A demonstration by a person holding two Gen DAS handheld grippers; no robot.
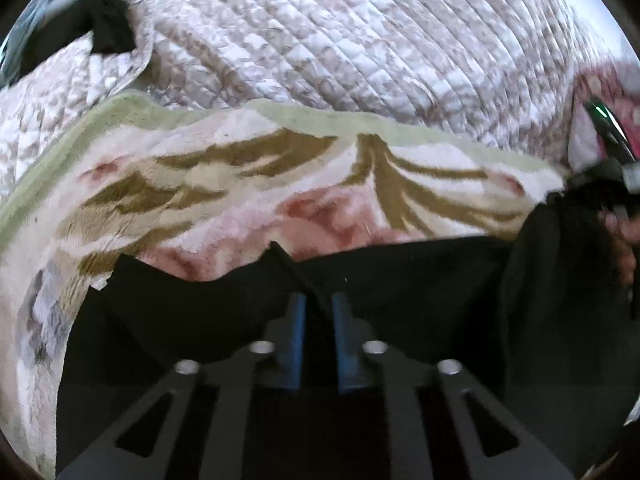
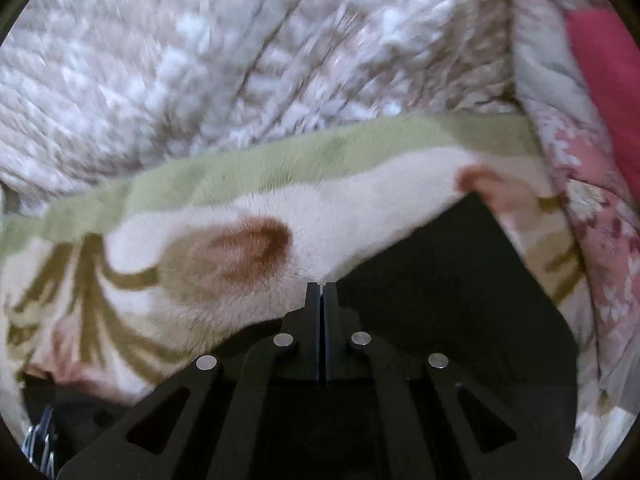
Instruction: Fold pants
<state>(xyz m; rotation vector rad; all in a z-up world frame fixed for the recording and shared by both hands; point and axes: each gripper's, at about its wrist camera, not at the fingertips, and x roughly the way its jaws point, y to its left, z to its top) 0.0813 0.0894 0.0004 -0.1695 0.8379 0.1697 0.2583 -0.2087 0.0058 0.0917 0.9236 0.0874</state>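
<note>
The black pants (image 1: 420,280) lie on a floral fleece blanket (image 1: 240,184). In the left wrist view my left gripper (image 1: 319,300) is shut on a raised fold of the pants' edge between its blue pads (image 1: 294,320). In the right wrist view my right gripper (image 2: 321,292) has its black fingers pressed together at the edge of the pants (image 2: 452,288), where the black cloth meets the blanket (image 2: 240,208). The right gripper also shows at the right edge of the left wrist view (image 1: 612,184), by more black cloth.
A quilted beige and white bedspread (image 1: 340,32) covers the bed behind the blanket. A pink floral quilt (image 2: 592,200) and a red cloth (image 2: 612,80) lie at the right. A dark object (image 1: 108,12) sits at the far left.
</note>
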